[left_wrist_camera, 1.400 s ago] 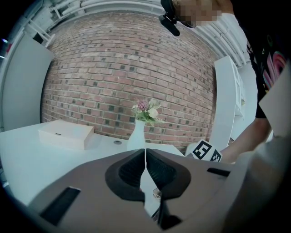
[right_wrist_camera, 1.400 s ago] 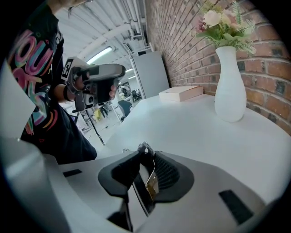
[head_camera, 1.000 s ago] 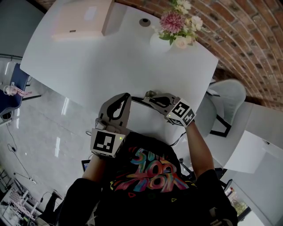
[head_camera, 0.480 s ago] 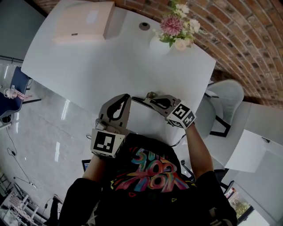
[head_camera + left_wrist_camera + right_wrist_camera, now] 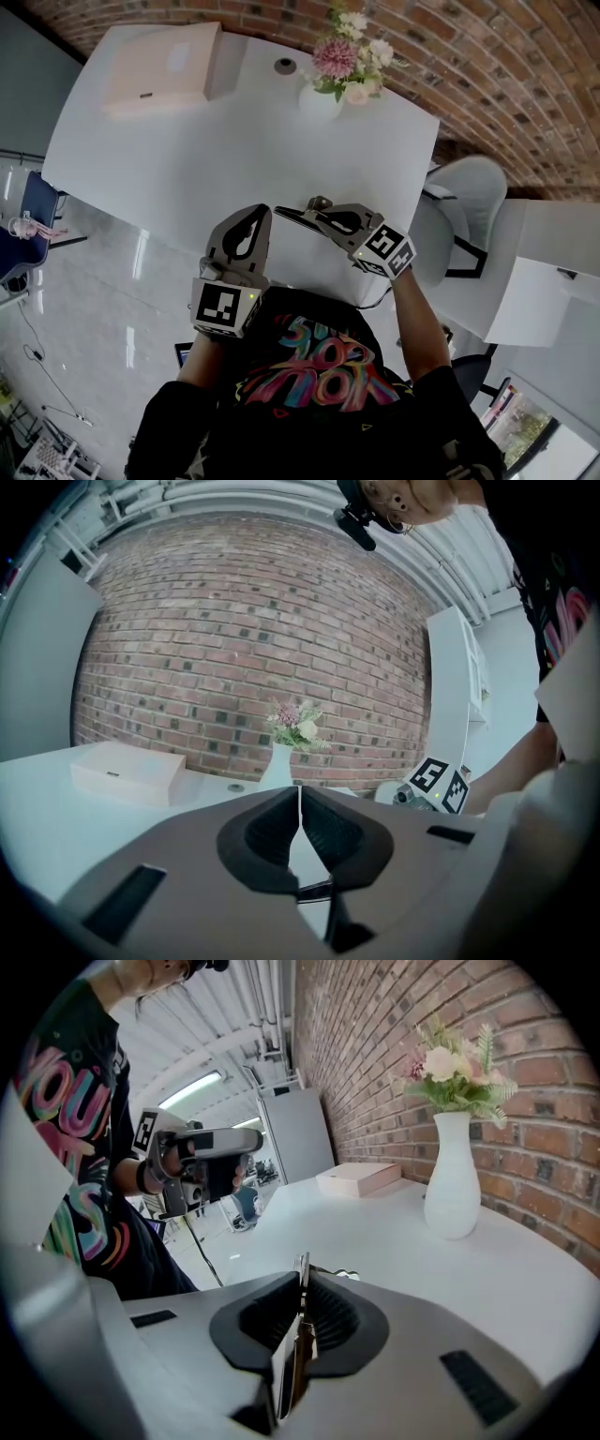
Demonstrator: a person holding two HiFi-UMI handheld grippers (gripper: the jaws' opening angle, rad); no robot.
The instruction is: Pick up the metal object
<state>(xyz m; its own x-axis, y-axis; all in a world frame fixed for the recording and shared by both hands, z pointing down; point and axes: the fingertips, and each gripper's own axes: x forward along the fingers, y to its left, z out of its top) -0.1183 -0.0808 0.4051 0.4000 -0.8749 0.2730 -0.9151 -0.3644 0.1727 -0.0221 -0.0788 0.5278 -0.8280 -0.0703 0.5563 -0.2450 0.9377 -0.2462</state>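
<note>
We are mid-pickup: right gripper (image 5: 304, 1290) pinching thin metal object (image 5: 289, 1358), left gripper (image 5: 299, 810) closed, empty. Next needing steady lift.

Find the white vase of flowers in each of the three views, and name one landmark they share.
Head view: white vase, top centre.
Left gripper view: vase, centre of the picture.
Right gripper view: vase, right side, upper half.
Shared landmark: pink box, left of the vase in all three views.
</note>
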